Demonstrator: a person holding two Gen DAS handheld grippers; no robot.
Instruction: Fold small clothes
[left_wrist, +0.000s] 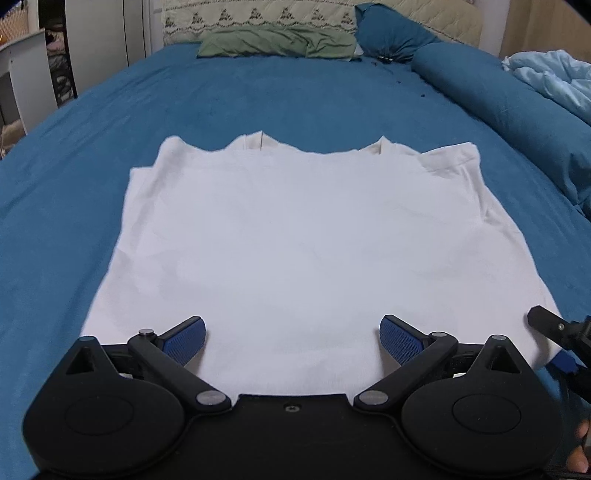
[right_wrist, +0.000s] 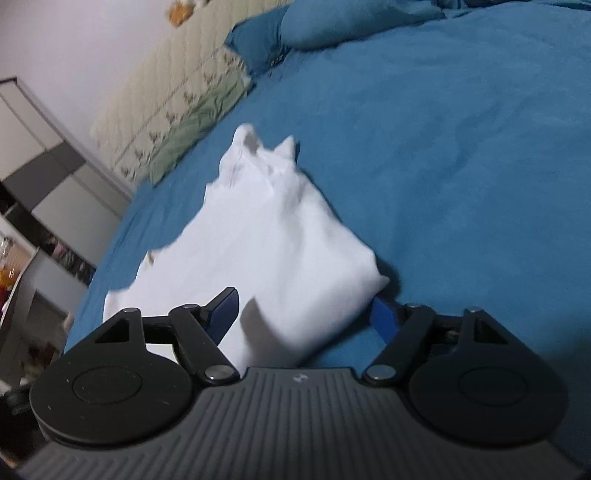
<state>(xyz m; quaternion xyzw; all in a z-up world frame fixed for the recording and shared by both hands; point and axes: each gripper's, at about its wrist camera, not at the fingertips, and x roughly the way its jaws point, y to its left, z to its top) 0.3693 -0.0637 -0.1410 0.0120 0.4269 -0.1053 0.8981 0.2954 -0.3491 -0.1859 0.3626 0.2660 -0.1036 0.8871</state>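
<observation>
Item: white T-shirt (left_wrist: 295, 236), sleeves already turned in, lying flat on the blue bedsheet (left_wrist: 92, 155). Long axis runs straight ahead of the left hand-held gripper (left_wrist: 292, 338), hem nearest, neckline farthest.

Left hand-held gripper: jaws spread wide, blue pads (left_wrist: 184, 341) over the hem near its middle, nothing clamped. Whether the pads touch the cloth cannot be told.

Right hand-held gripper (right_wrist: 304, 314): jaws wide, straddling the near right corner of the T-shirt (right_wrist: 280, 251). That corner is bunched and raised between the fingers; the picture is blurred, and no clamp on it shows. In the left wrist view its black finger (left_wrist: 554, 328) sits at the hem's right corner.

Judgement: both grippers are at the hem, the right nearer a corner; the coming fold likely carries the hem forward towards the neckline.

Containers: none in view.

Beyond the T-shirt: green pillow (left_wrist: 277, 46), blue pillow (left_wrist: 391, 33), blue bolster (left_wrist: 498, 103), pale blue quilt (left_wrist: 554, 77).
</observation>
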